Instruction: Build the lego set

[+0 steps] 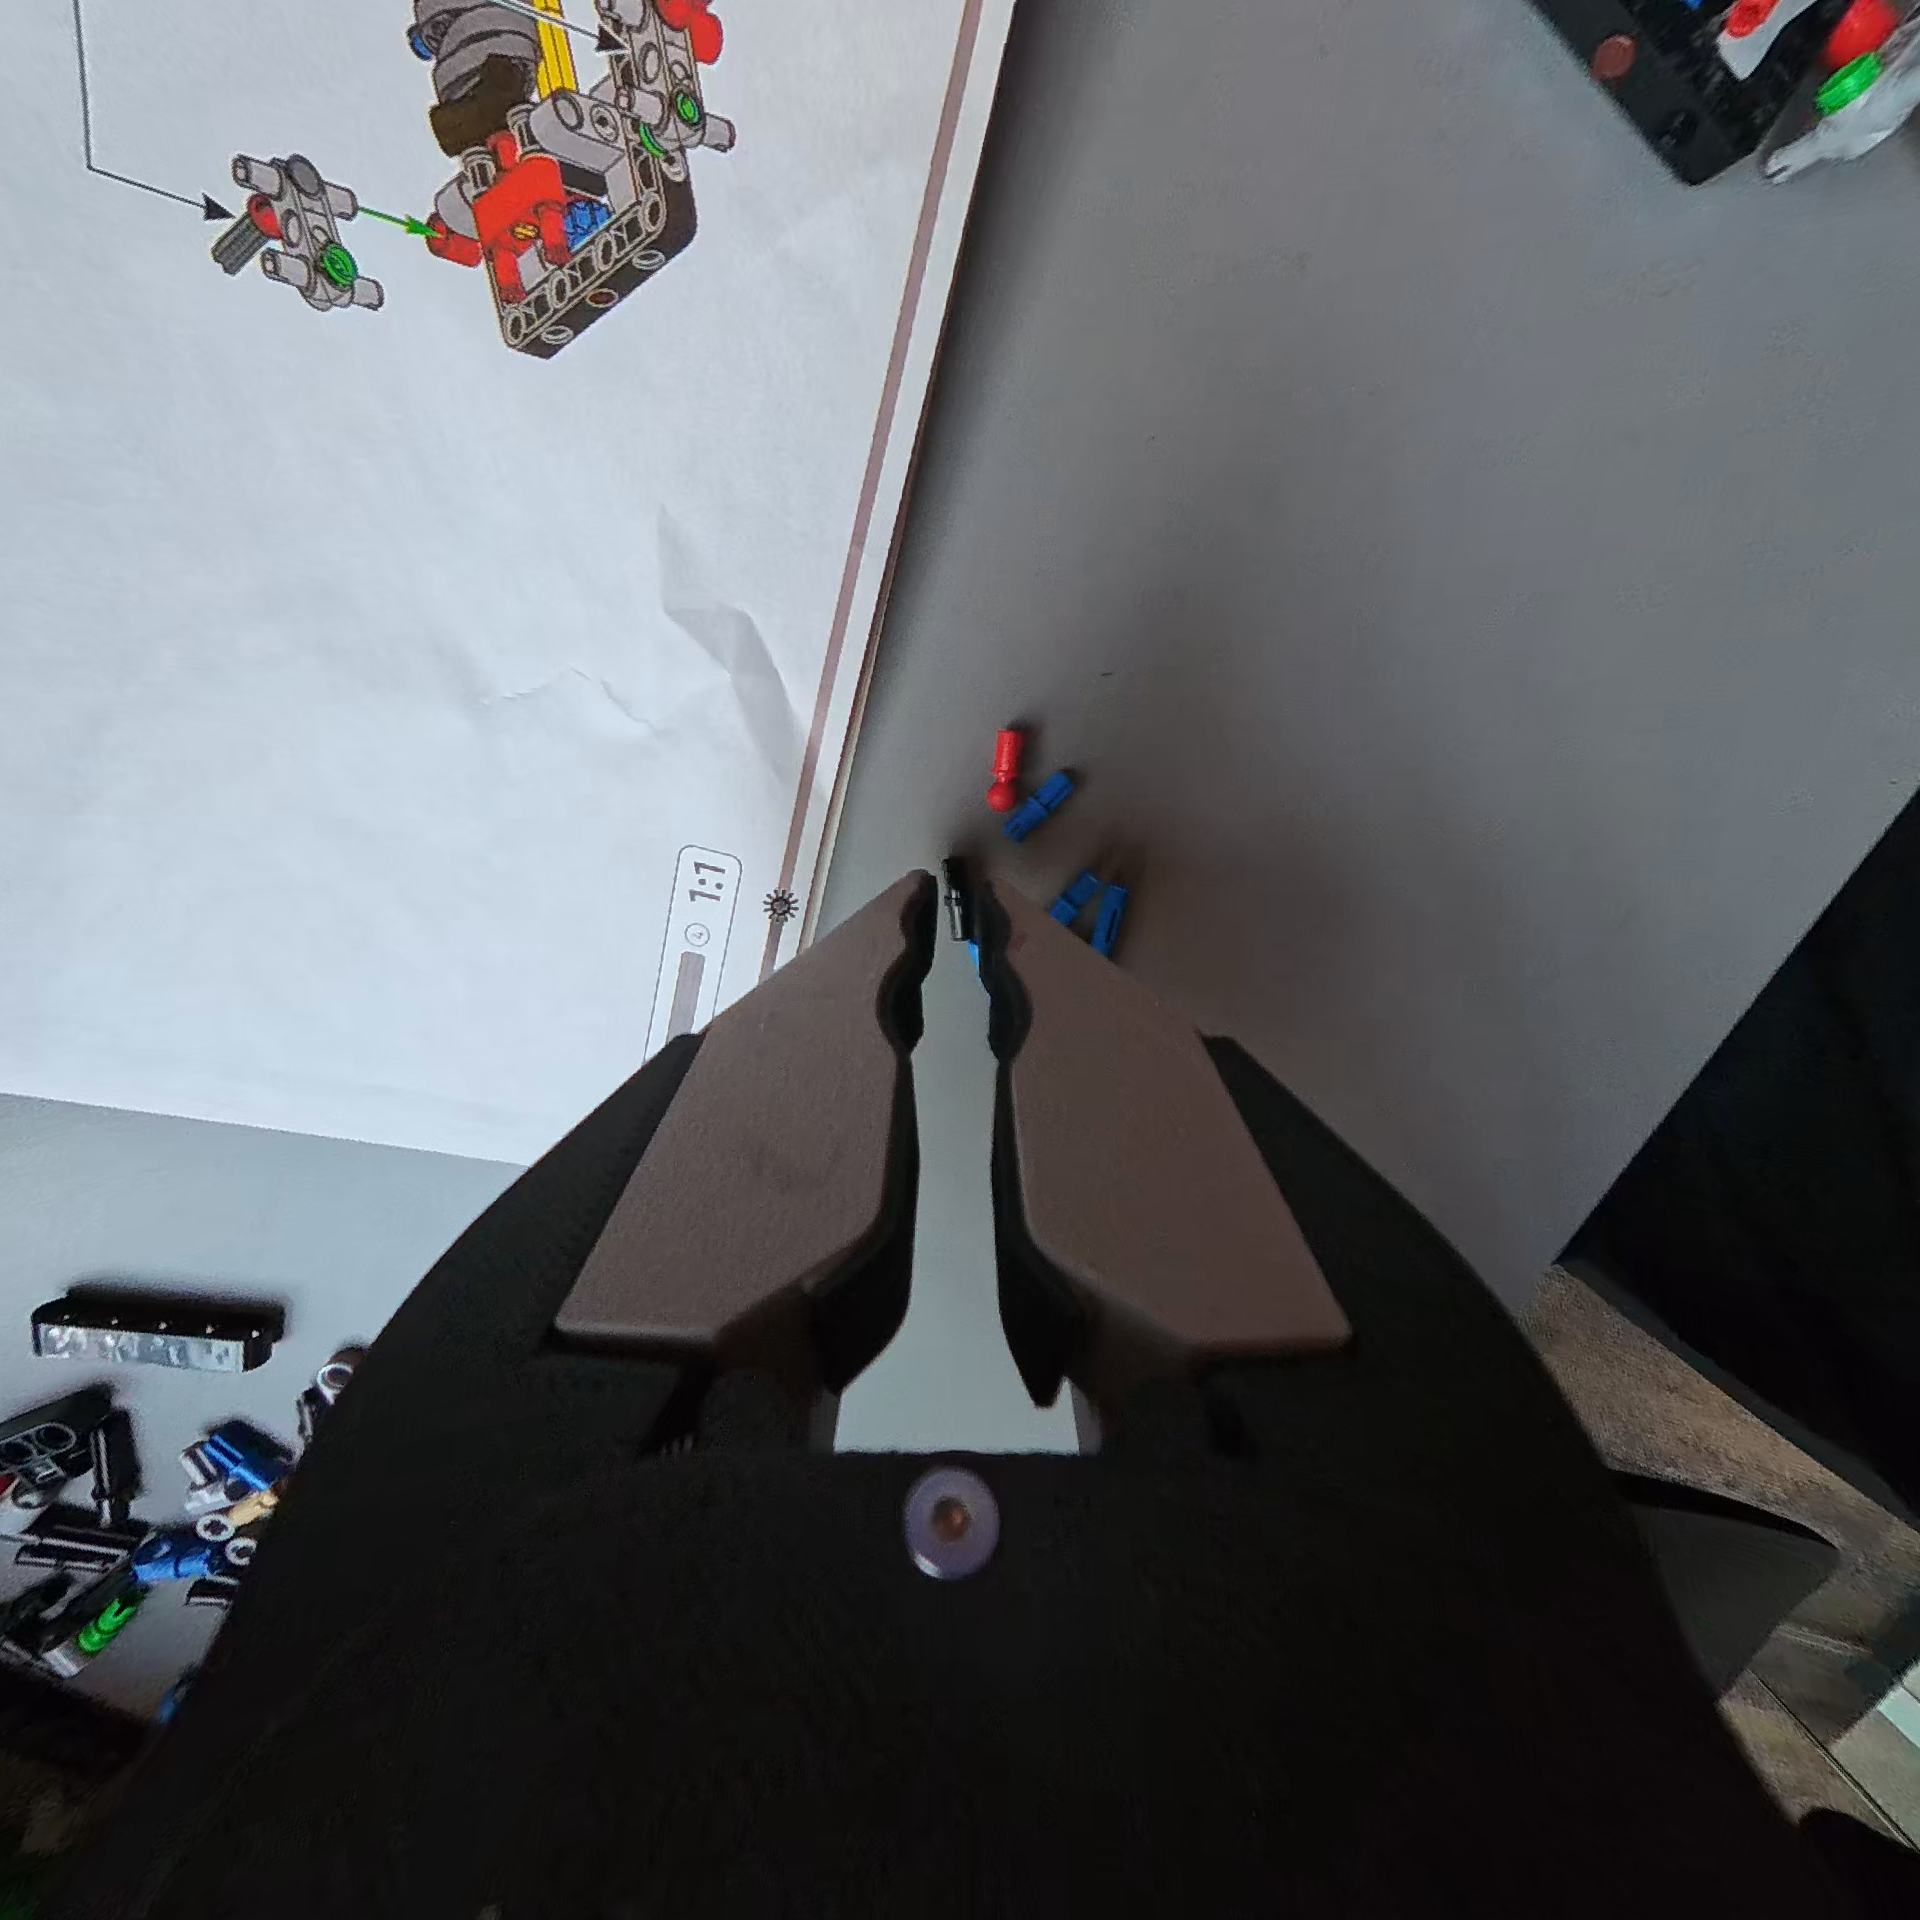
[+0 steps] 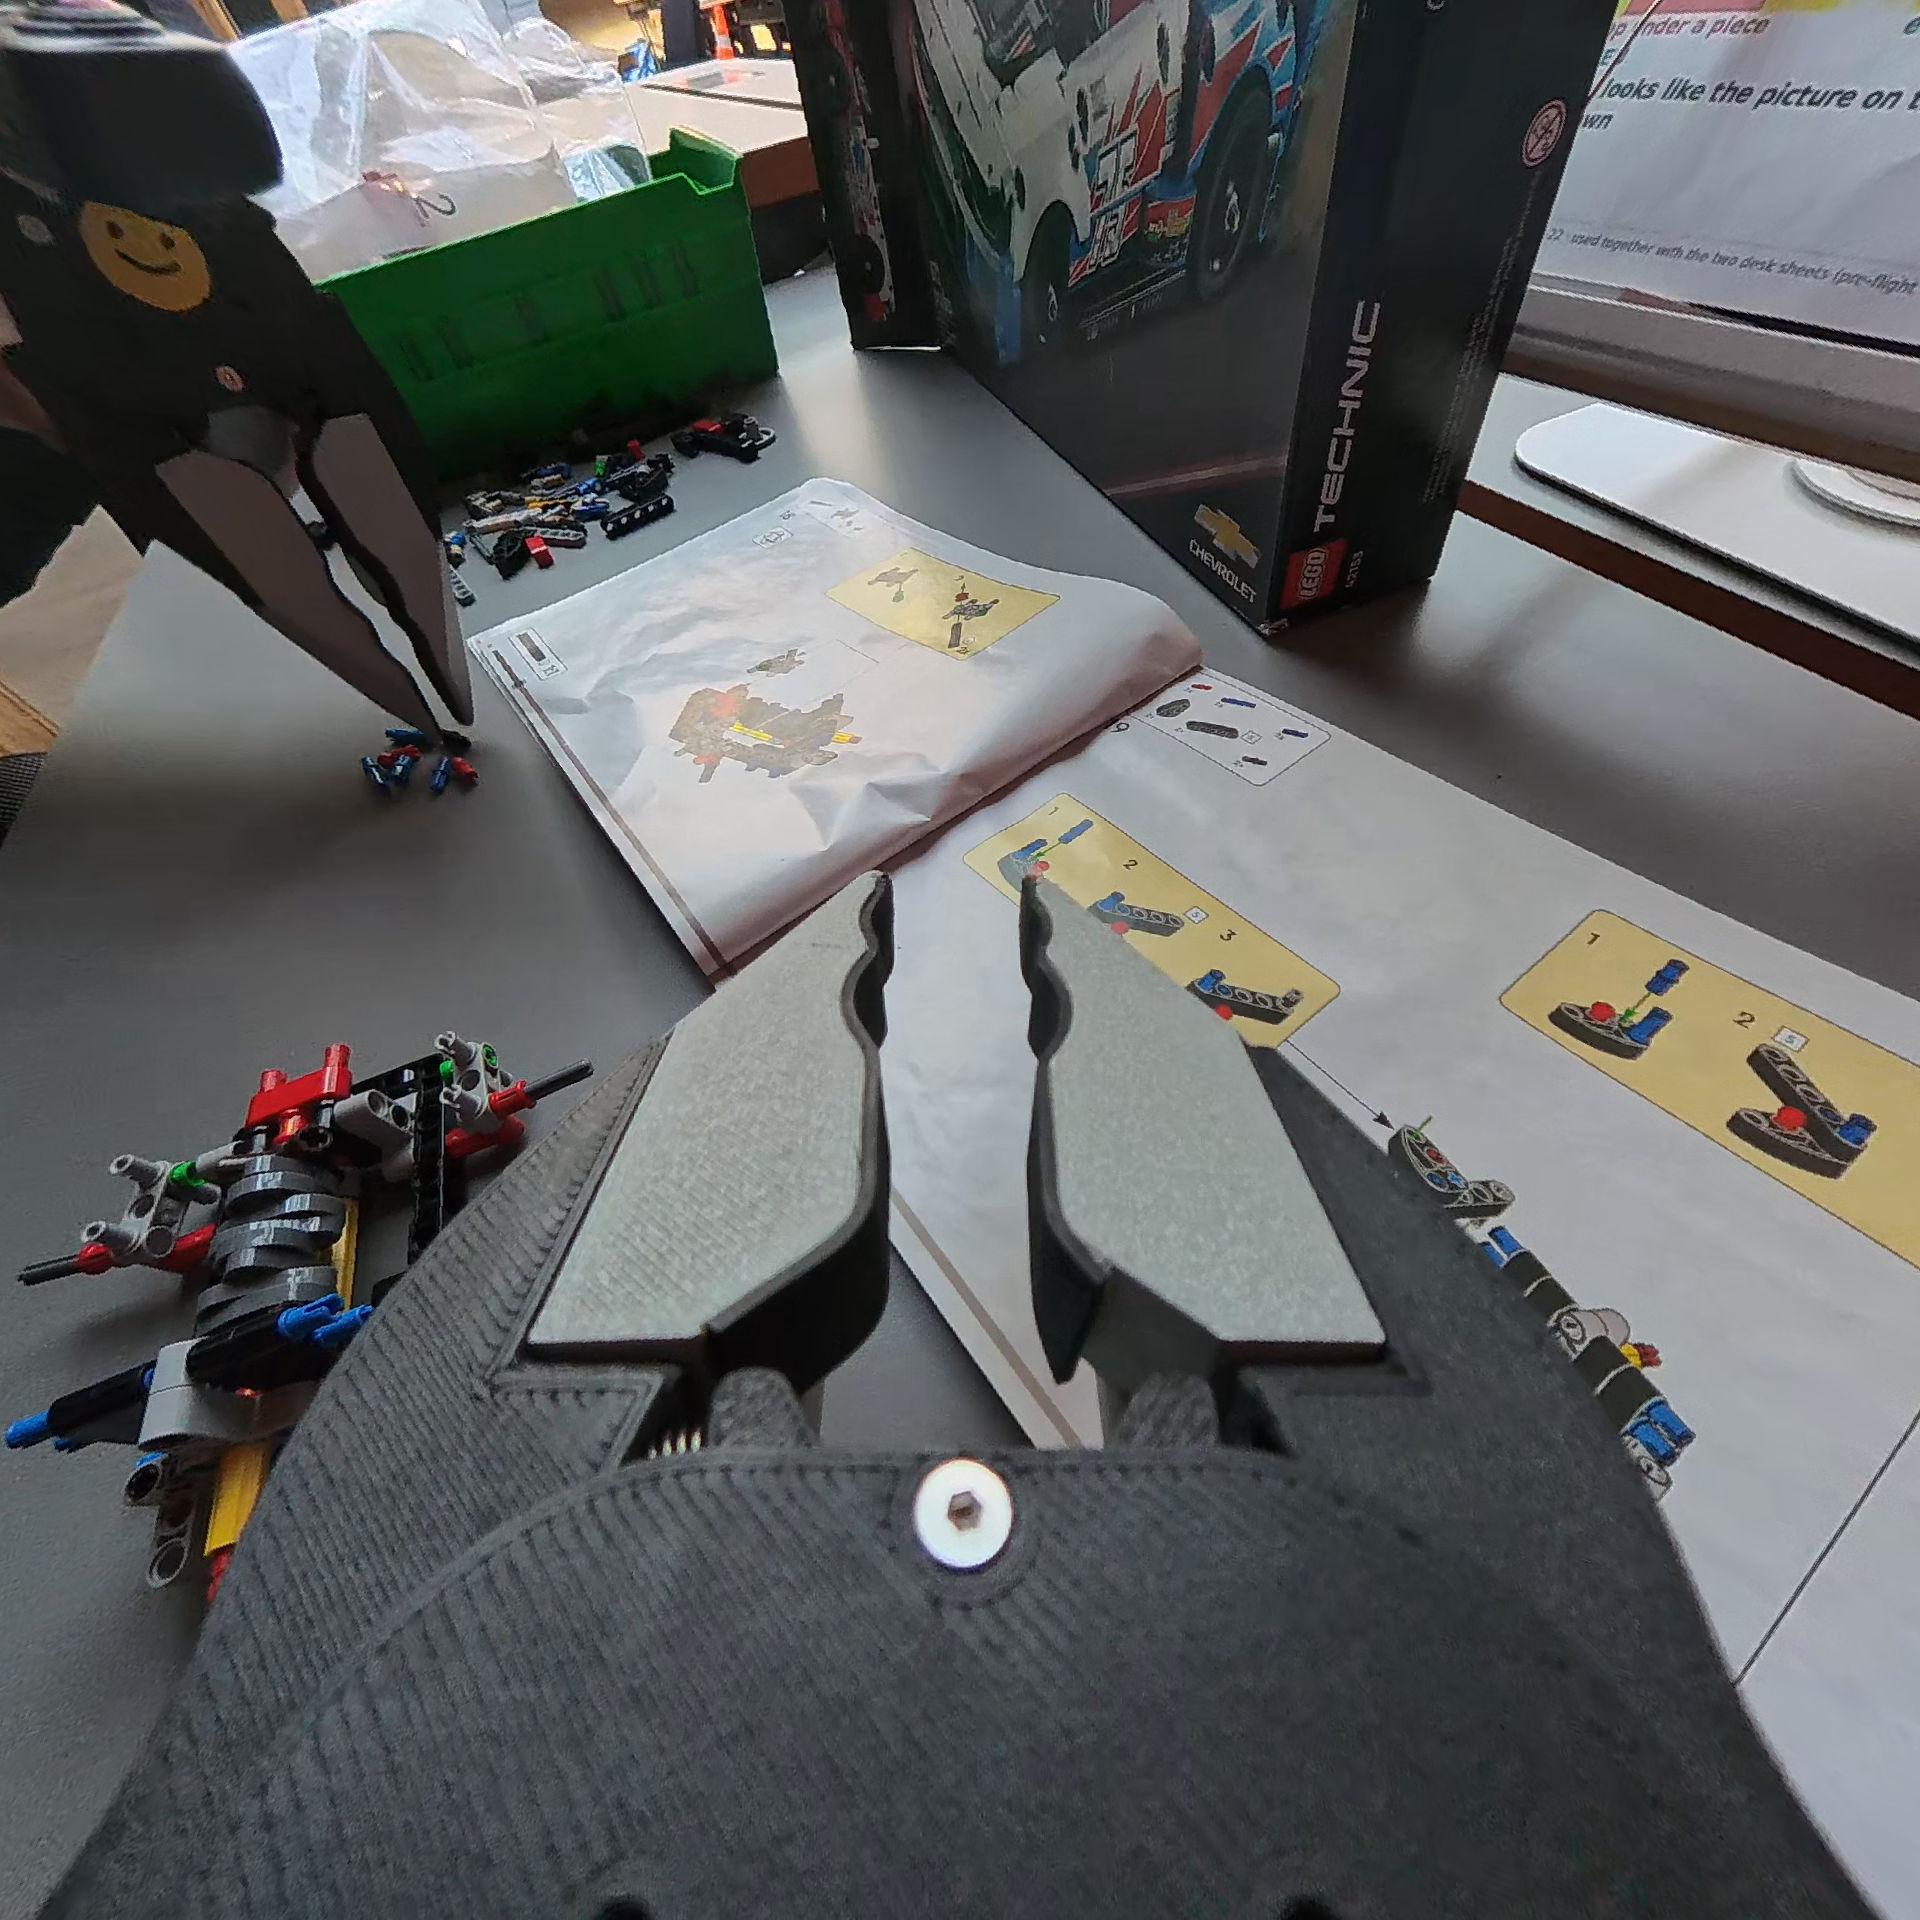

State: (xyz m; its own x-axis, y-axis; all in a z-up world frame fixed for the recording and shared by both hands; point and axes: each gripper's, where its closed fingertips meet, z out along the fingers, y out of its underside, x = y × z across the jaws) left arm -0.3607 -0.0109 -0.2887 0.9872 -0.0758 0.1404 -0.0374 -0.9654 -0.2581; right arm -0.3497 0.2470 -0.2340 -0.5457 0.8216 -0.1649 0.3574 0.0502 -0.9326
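- Left gripper: tips down on the grey surface, clenched on a small black pin among blue pins.
- Right gripper: released, empty.
- Part-built lego assembly: grey, black, red; near left.

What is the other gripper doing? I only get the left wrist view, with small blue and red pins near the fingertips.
Observer: The right gripper is open and empty, held over the open instruction booklet.
Operator: Is anything behind that booklet?
Observer: Yes, the set's box stands upright just beyond it.
Operator: Any container around?
Observer: A green bin sits behind the pile of loose parts.
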